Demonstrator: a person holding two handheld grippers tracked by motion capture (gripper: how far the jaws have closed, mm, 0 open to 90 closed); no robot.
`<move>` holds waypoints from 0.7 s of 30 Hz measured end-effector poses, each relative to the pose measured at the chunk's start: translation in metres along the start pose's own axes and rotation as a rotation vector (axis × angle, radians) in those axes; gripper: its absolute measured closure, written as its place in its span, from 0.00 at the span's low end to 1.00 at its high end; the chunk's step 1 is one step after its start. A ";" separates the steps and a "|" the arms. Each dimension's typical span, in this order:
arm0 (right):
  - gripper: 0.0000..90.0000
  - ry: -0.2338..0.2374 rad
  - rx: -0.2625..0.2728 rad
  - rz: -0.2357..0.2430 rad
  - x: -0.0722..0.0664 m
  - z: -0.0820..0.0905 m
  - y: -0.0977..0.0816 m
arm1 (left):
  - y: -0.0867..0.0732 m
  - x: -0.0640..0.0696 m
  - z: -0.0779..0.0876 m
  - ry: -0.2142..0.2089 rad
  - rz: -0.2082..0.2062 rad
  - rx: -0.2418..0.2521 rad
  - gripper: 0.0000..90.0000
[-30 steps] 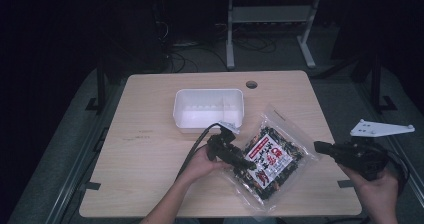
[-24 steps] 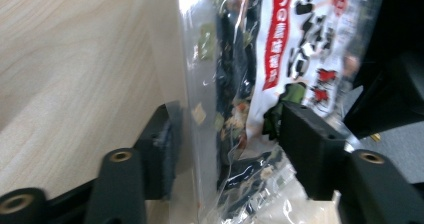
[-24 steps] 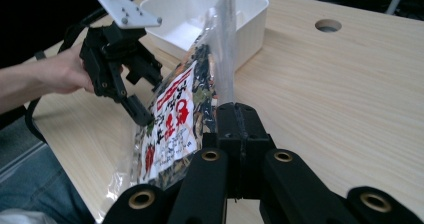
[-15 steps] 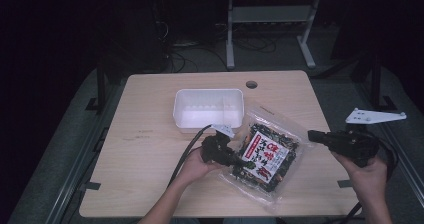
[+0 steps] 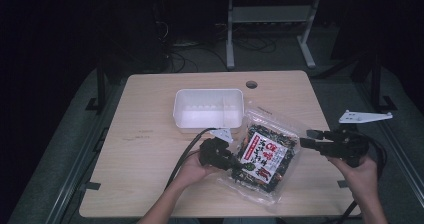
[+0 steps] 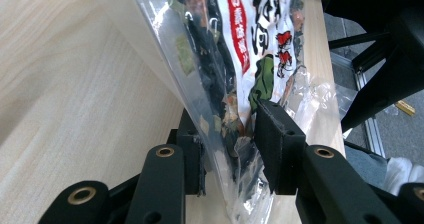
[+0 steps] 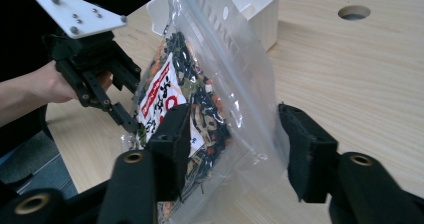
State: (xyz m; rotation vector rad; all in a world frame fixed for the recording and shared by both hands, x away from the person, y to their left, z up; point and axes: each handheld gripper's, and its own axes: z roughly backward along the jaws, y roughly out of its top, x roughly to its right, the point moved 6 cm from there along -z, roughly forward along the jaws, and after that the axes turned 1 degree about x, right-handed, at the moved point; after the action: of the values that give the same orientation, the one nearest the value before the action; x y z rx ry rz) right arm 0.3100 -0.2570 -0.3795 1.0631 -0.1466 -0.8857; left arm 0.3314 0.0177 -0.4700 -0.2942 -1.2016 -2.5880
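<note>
My left tool (image 5: pixel 235 165) is clamped on the lower edge of the snack bag (image 5: pixel 265 156), its jaws having just closed in on the plastic. My right tool (image 5: pixel 306 138) has just been opening – its jaws stand apart around the bag's other edge, not pressing. The bag leans tilted above the surface (image 5: pixel 150 154), just beside the white tray (image 5: pixel 208 109).

Glossy clear plastic bag (image 5: pixel 265 156); matt wood-grain table (image 5: pixel 150 149).
</note>
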 end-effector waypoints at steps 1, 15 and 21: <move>0.52 0.001 0.001 -0.007 0.001 -0.002 -0.001 | 0.000 0.000 0.000 0.000 0.000 0.000 0.73; 0.50 0.054 -0.050 -0.054 0.012 -0.025 -0.018 | -0.001 0.002 0.000 0.012 -0.017 0.006 0.73; 0.51 0.096 -0.067 -0.047 0.005 -0.034 -0.021 | 0.000 0.004 0.000 0.013 -0.026 0.008 0.73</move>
State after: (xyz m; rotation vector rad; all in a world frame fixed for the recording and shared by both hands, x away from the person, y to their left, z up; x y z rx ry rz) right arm 0.3192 -0.2407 -0.4156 1.0474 -0.0123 -0.8741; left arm 0.3278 0.0176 -0.4688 -0.2613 -1.2181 -2.6026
